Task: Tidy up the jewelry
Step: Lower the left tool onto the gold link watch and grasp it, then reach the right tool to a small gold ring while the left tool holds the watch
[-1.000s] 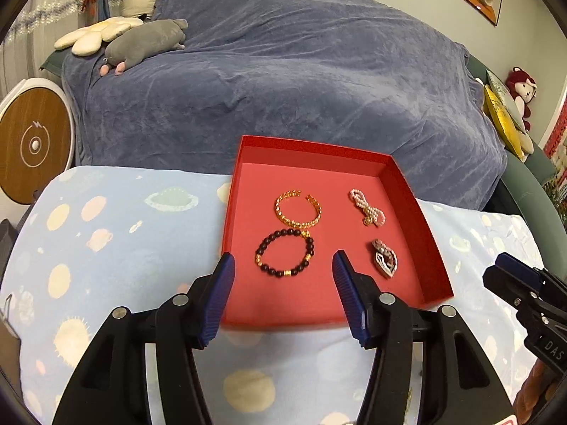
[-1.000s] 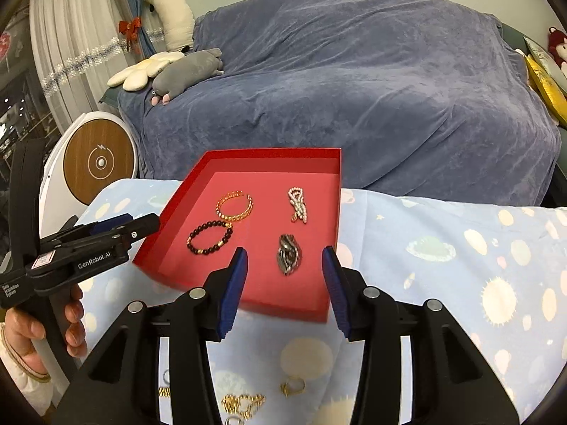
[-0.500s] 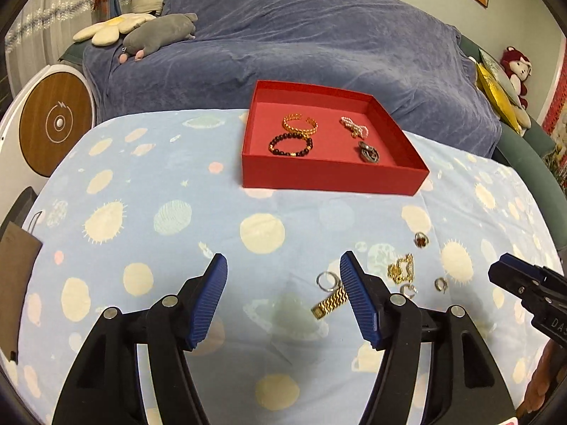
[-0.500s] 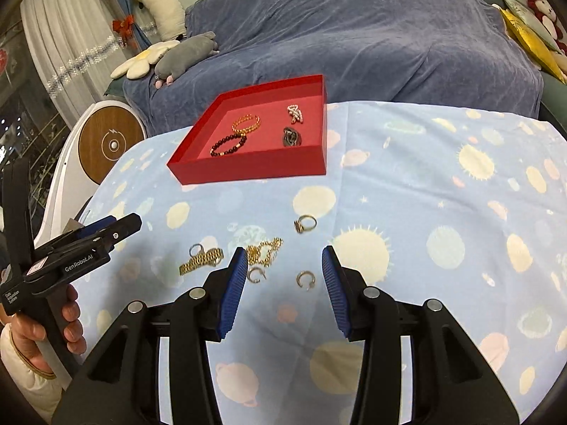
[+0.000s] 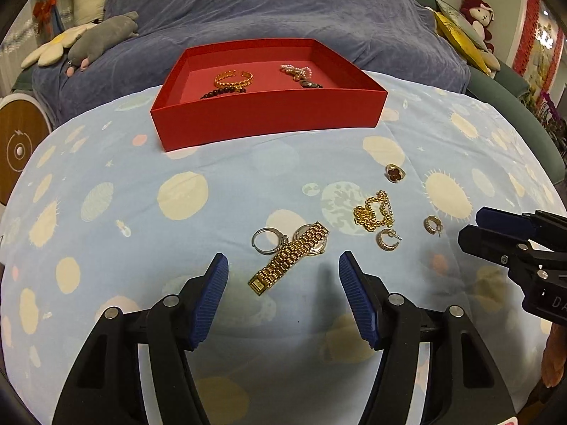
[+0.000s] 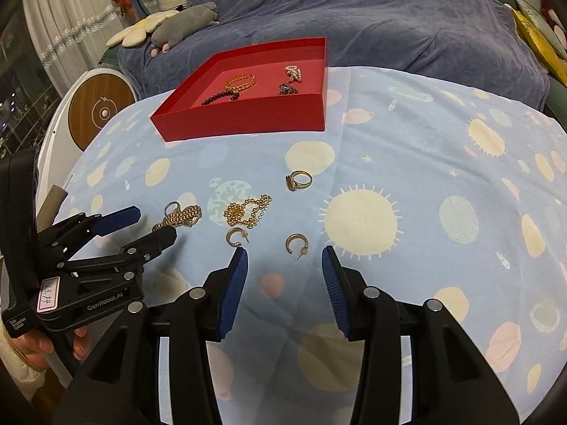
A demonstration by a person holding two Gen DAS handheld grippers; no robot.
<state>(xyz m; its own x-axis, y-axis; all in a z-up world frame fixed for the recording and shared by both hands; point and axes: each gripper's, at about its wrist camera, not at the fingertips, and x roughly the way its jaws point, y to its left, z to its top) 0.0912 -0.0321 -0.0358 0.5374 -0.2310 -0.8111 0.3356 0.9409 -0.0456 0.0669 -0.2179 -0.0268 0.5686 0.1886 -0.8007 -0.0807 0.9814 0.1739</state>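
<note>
Grippers both gape wide and hold nothing: left gripper (image 5: pixel 280 276) sits near the gold watch (image 5: pixel 292 258), right gripper (image 6: pixel 283 265) near an earring (image 6: pixel 296 244); red tray (image 5: pixel 269 120) at twelve o'clock

Red tray (image 5: pixel 269 120), gold watch (image 5: pixel 290 258), pale-blue planet-print cloth (image 5: pixel 141 248), blue-padded black gripper (image 5: pixel 281 272)

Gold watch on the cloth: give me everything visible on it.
The gold watch lies flat on the planet-print cloth, its shiny metal-looking link band stretched out diagonally, clasp end nearest the open left gripper. The round case sits at the far end, its face unreadable. A silver ring touches or overlaps the band. Nothing grips it; it sits outside the red tray.
</note>
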